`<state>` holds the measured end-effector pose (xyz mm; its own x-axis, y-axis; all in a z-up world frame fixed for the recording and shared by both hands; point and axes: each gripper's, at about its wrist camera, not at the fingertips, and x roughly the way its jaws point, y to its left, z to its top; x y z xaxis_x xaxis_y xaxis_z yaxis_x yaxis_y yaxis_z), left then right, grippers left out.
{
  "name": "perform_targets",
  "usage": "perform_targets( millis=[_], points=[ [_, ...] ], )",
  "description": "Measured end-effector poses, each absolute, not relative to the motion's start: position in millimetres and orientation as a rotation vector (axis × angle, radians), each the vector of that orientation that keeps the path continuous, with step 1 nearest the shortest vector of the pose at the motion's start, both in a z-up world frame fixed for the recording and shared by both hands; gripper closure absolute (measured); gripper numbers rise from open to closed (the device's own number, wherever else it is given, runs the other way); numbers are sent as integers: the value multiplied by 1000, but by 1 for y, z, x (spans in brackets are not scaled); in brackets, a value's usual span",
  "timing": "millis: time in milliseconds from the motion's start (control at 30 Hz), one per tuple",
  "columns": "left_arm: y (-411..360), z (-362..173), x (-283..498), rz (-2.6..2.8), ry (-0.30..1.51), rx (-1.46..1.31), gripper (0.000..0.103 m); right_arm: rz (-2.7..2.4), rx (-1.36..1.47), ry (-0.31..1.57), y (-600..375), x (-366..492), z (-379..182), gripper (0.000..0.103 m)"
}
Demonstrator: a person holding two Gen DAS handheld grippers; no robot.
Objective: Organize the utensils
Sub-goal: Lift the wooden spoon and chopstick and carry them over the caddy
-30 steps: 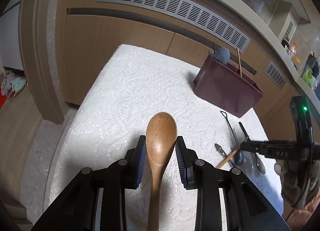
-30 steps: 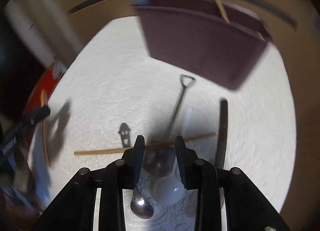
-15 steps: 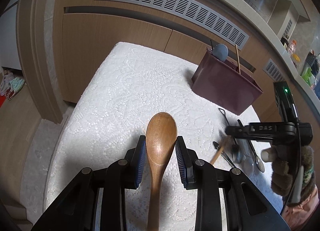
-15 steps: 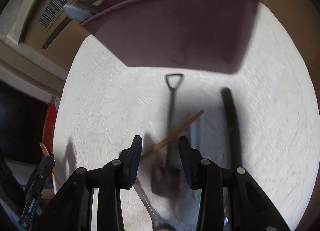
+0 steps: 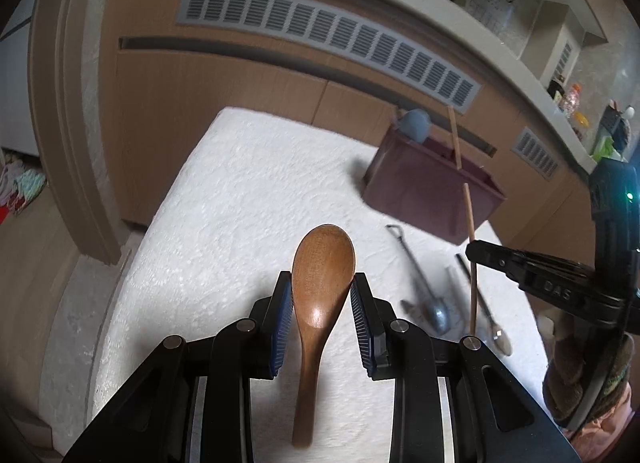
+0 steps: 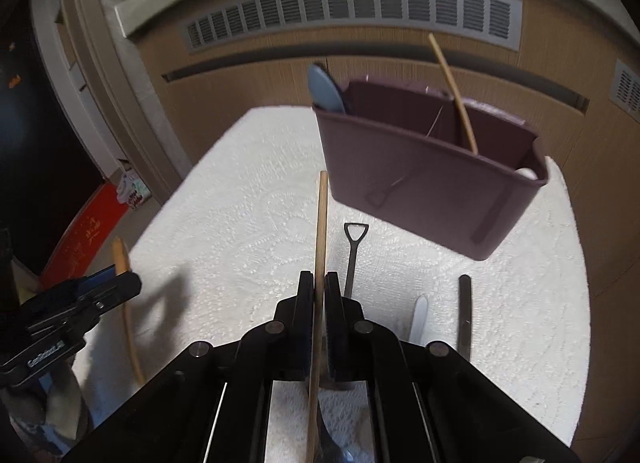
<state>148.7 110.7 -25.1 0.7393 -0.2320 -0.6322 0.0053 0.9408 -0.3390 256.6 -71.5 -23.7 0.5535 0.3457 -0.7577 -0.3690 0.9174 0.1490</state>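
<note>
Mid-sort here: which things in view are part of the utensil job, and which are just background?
Part of the job:
- wooden spoon in left gripper
- wooden chopstick in right gripper
- maroon utensil holder
- shovel-handled spoon, black-handled utensil and white-handled utensil on the white tablecloth

Just background:
- vent grille
- wood cabinet front
- countertop clutter

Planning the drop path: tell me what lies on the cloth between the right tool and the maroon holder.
In the right wrist view, between right tool and maroon holder: only the shovel-handled spoon on bare white cloth.
</note>
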Motion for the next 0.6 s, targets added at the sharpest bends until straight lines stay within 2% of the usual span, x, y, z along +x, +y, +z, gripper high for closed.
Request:
perform_targets(
  millis=[367, 600],
  points=[
    [54, 47, 143, -213, 588, -216, 74, 392, 70, 669, -132, 206, 42, 99],
    [27, 144, 184, -289, 428, -162, 74, 348, 26, 442, -154, 208, 123, 99]
  ],
)
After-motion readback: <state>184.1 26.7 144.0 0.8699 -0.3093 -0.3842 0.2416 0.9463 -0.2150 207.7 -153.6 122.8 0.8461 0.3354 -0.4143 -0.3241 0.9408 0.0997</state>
